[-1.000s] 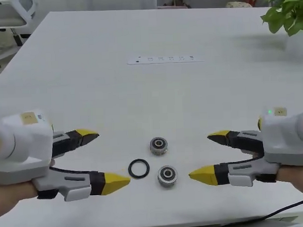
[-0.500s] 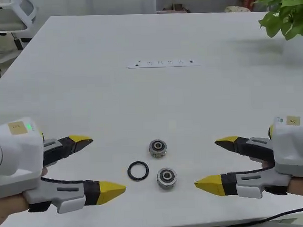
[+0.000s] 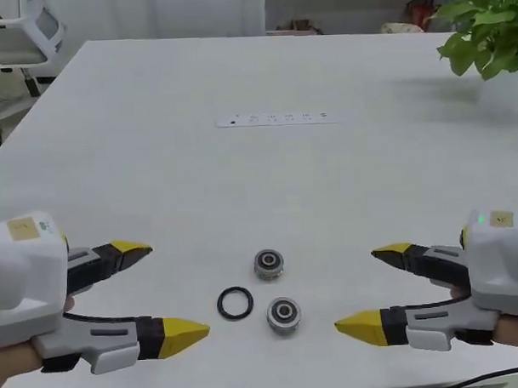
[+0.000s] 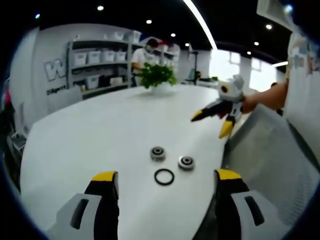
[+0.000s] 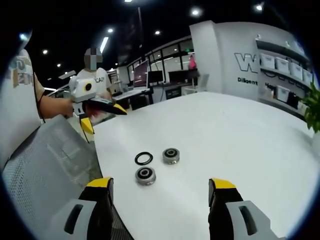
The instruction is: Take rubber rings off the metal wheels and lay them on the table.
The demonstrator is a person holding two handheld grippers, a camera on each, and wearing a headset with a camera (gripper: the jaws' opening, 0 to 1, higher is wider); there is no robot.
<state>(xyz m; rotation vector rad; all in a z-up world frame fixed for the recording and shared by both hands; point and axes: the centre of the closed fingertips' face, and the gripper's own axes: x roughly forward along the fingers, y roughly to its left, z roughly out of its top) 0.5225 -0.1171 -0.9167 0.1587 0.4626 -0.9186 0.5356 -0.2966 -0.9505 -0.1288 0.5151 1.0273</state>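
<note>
One metal wheel (image 3: pixel 268 263) lies flat on the white table (image 3: pixel 242 186), close to the near edge. A second wheel (image 3: pixel 283 312) lies flat just nearer the person, beside the first but not touching it. Each shows a dark band round its rim. At this size I cannot say for sure that the band is a rubber ring. One loose black rubber ring (image 3: pixel 236 303) lies flat on the table just left of the second wheel, with a thin gap between them.

In the head view the left gripper (image 3: pixel 179 289) hangs to the left of these parts, well apart from them. Its yellow-tipped jaws are spread wide and hold nothing. The right gripper (image 3: pixel 354 289) faces it from the right, equally clear of the wheels, and its jaws are also spread wide around nothing. Both gripper views look between their own parted jaws at the ring and the two wheels, with the other gripper beyond.

Farther back on the table lies a flat white power strip (image 3: pixel 278 119), and a green plant (image 3: pixel 483 29) stands at the far right corner.
</note>
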